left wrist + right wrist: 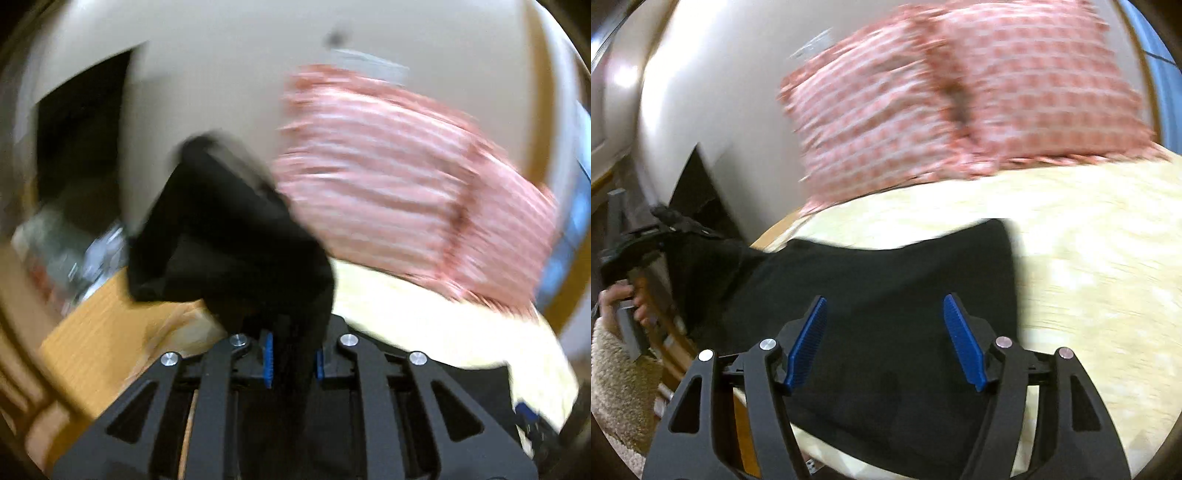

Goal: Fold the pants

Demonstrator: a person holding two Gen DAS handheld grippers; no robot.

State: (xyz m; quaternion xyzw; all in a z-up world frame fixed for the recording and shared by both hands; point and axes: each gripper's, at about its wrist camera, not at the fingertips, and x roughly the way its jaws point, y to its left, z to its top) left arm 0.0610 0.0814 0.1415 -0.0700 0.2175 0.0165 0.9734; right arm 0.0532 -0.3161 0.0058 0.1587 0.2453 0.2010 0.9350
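The black pants (886,295) are spread on a pale yellow bedspread (1089,258), with one end carried off the left edge of the bed. That end is seen bunched and lifted in the left wrist view, where the left gripper (293,356) is closed on a fold of the cloth, which hangs forward in a dark clump (229,236) above the wooden bed frame (110,332). In the right wrist view the right gripper (884,341) is held above the flat part of the pants with its blue pads (962,341) set wide apart, and nothing is gripped between them. The left hand (618,299) can be made out at the far left of that view, beside the raised cloth. Two pink checked pillows (960,96) are propped at the head of the bed, well apart from the pants.

The fold is judged to be under way rather than finished: one end is raised, but it is not yet laid over the rest. Both views are blurred, so how many folds are already made cannot be told. The raised end is left to be laid down and smoothed.
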